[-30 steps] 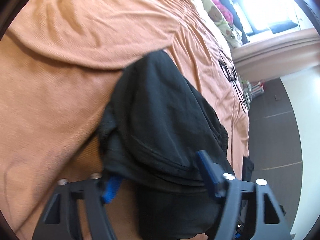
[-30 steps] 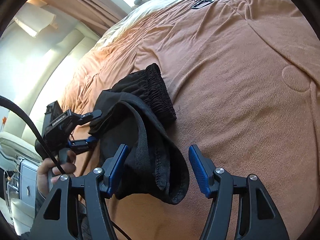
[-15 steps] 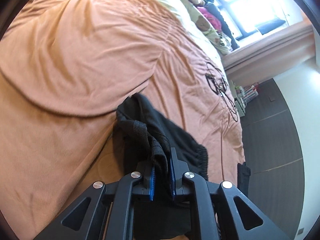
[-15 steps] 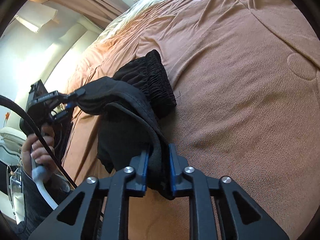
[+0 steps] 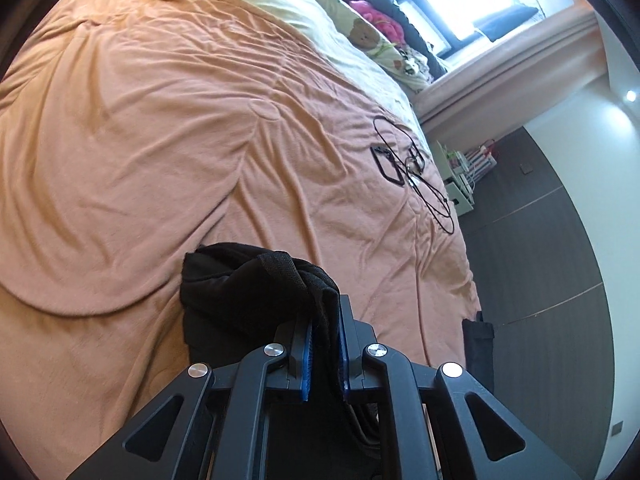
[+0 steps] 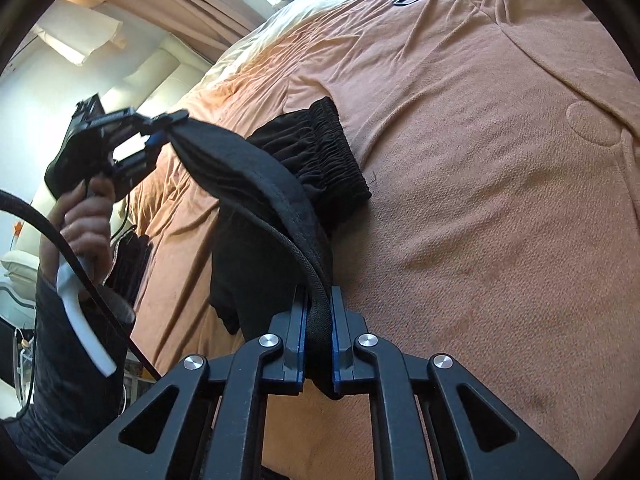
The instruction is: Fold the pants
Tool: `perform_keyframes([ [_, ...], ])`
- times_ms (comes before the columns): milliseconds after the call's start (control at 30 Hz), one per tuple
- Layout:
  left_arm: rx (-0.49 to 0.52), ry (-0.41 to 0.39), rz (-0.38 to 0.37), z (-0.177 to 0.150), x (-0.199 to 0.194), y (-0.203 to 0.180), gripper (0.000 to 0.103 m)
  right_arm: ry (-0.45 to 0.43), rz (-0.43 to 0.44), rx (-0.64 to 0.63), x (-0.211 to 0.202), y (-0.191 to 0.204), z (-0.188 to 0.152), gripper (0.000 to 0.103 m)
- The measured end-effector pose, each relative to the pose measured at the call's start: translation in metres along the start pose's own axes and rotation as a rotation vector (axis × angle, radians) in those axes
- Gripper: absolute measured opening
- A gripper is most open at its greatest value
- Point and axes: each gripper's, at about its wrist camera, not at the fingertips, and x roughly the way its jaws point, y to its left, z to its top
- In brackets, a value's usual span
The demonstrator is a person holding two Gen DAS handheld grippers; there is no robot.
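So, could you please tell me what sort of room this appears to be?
Most likely a bedroom: a wide bed under an orange blanket, soft toys heaped below the window, and black pants being folded on it.

A bed with an orange blanket (image 5: 168, 128) carries black pants (image 6: 316, 160) at six o'clock, and a black cable (image 5: 432, 196) toward two o'clock.
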Motion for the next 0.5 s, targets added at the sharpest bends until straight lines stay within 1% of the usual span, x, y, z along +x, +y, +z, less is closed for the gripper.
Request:
perform_keyframes([
  [233,0.062,0.050,0.000,0.013,0.032,-0.031,0.011,-0.005,0.005,0.023,-0.001,-0.003,-0.005,0.006],
  [400,0.092,0.092,0.006,0.018,0.056,-0.047,0.012,-0.004,0.007,0.035,-0.001,-0.005,-0.010,0.006],
  [433,0.097,0.100,0.014,0.018,0.060,-0.050,0.012,-0.003,0.007,0.039,-0.001,-0.005,-0.011,0.006],
  [500,0.102,0.115,0.017,0.019,0.068,-0.054,0.021,-0.003,0.004,0.045,-0.001,-0.007,-0.012,0.006],
])
